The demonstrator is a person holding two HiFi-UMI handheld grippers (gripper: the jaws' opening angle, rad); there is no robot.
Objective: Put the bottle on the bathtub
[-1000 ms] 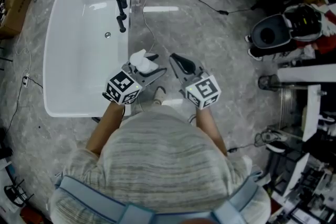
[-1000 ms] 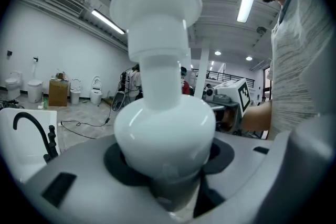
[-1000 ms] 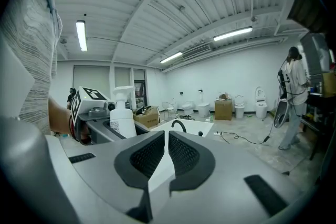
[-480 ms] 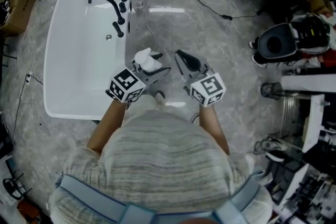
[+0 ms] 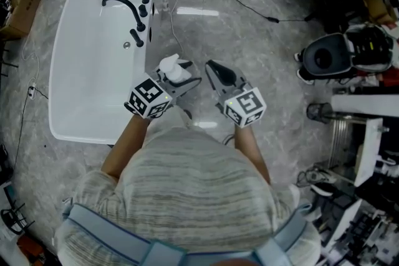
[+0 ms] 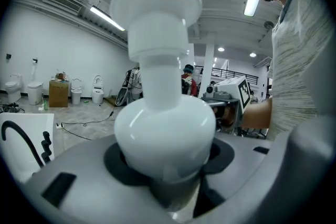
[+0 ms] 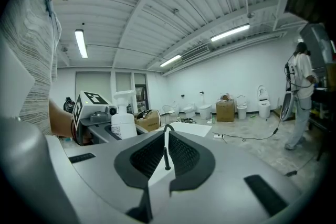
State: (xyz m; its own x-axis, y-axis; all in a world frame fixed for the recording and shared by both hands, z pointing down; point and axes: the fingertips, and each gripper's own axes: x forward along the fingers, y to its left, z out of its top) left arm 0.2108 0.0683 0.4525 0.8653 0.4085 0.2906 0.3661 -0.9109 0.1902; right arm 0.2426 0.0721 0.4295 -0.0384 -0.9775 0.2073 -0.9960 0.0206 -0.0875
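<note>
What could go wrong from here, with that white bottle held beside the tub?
The bottle is smooth and round where the left gripper clamps it, so it might slip. The bathtub rim looks narrow, so it could topple off. The black faucet stands along that rim and might get bumped.

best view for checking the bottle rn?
Left gripper view: the bottle fills the frame, held at its base between the jaws. Head view shows only its white top, small, over the left gripper. Right gripper view shows it small, at left.
</note>
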